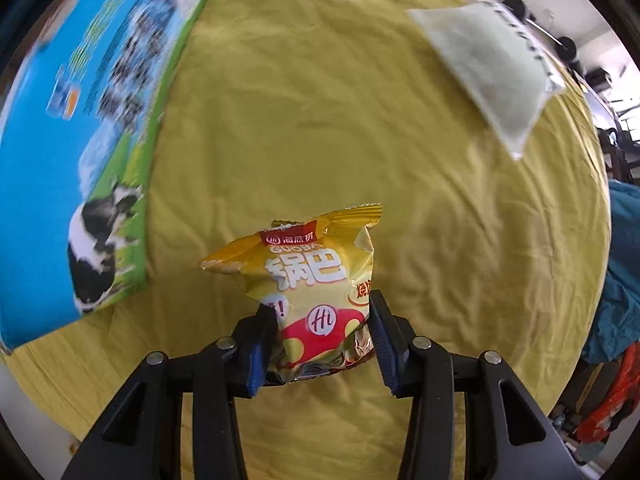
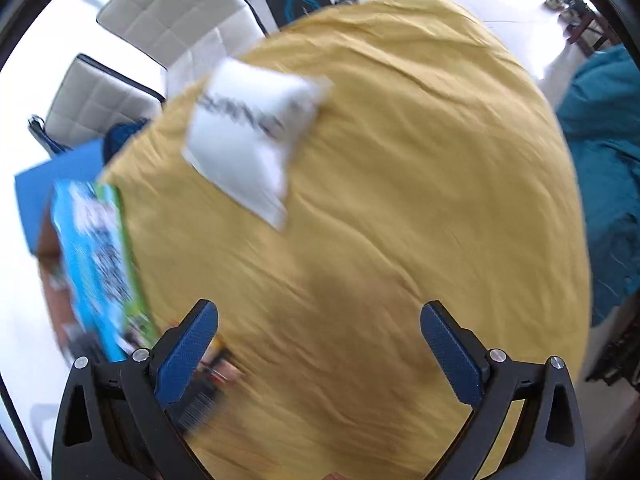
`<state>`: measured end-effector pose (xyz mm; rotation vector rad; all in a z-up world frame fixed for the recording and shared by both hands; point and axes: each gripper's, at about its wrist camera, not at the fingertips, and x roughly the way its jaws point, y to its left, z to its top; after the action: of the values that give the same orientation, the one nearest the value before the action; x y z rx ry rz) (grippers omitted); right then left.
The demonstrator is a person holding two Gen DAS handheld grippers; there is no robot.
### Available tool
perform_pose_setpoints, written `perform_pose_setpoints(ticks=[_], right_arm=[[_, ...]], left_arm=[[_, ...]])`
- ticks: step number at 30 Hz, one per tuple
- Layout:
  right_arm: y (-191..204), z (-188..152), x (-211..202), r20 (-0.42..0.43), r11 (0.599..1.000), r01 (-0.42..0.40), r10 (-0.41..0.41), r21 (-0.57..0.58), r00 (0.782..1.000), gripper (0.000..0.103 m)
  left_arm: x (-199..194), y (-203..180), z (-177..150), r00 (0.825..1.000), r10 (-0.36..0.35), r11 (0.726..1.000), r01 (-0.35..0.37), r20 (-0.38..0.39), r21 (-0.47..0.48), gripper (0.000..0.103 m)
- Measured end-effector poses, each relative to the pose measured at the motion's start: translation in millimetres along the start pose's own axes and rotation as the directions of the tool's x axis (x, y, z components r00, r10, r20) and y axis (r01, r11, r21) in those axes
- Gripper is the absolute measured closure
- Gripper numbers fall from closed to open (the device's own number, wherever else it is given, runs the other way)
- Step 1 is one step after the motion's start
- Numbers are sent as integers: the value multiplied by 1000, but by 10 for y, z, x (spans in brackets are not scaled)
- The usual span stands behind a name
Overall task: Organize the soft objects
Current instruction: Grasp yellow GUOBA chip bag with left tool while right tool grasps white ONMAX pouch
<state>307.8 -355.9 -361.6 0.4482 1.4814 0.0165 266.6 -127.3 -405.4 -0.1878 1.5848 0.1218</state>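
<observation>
Your left gripper (image 1: pixel 322 340) pinches the yellow snack bag (image 1: pixel 316 296) by its lower half between both fingers (image 1: pixel 260 344), so the crinkly pack hangs over the yellow-clothed bench (image 1: pixel 320 120) for carrying, probably toward the blue box (image 1: pixel 72 120). Your right gripper (image 2: pixel 320 356) has its fingers wide and empty, facing the white pouch (image 2: pixel 252 140), well ahead.
</observation>
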Motion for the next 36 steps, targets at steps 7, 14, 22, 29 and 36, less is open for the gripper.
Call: perform_pose_setpoints(ticks=[7,14,22,29,36], right_arm=[[348,818,223,-22,984,-63,68,165,997,0],[509,1311,705,-111,964,1,29,267,993,0],[490,1324,1002,-259,995,80,-64,52,964,27],[412,673,895,-277,870,236,-378,-433,883,27],[88,263,776,-180,868,288,-384,-404,906,3]], left_arm=[[35,0,433,1000,20,999,-20,13,-48,62],[60,73,833,997,63,997,-62,36,-40,62],[52,46,1050,998,58,998,-58,20,23,62],[89,-81,651,1000,14,991,-13,-8,130,62],[158,-112,520,998,-49,984,55,-40,171,58]])
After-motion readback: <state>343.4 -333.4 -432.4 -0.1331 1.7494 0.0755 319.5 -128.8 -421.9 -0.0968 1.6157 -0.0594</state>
